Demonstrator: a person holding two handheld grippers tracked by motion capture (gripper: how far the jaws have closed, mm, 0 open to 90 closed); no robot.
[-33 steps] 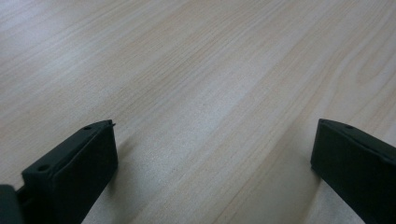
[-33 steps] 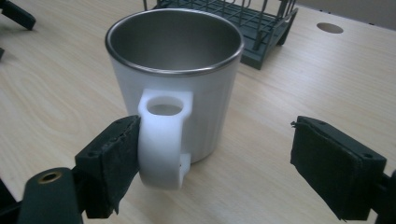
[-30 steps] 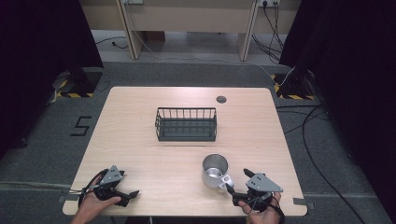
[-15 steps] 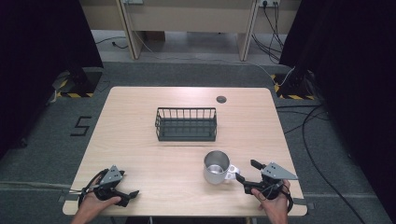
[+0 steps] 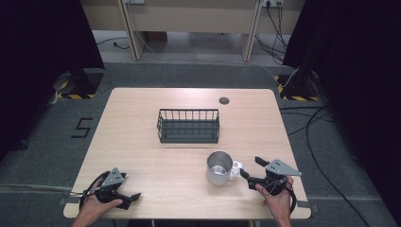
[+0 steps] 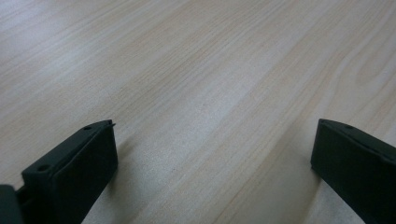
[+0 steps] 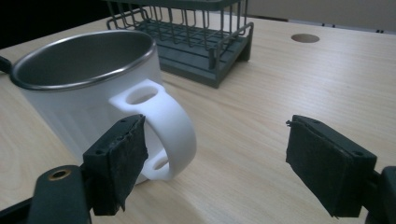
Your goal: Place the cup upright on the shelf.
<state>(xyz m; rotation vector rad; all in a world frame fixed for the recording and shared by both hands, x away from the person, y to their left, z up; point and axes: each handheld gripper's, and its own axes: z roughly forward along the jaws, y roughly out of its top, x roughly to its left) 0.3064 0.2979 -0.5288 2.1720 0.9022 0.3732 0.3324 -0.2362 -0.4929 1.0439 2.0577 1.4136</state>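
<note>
The mug (image 7: 88, 93) is being cut off by the right gripper view's left edge; its handle (image 7: 163, 130) is being partly hidden behind one jaw. The rack (image 7: 196, 42) is being cropped at the top.

Pale wood-grain worktop (image 5: 142, 142), smooth and matt. Mug (image 7: 88, 88) with brushed metal inside, thin shiny rim, glossy white outside and smooth white handle. Dark wire rack (image 5: 188, 126), matt coated metal. Black matt fingers (image 7: 327, 163), pads rough, fraying at edges.
</note>
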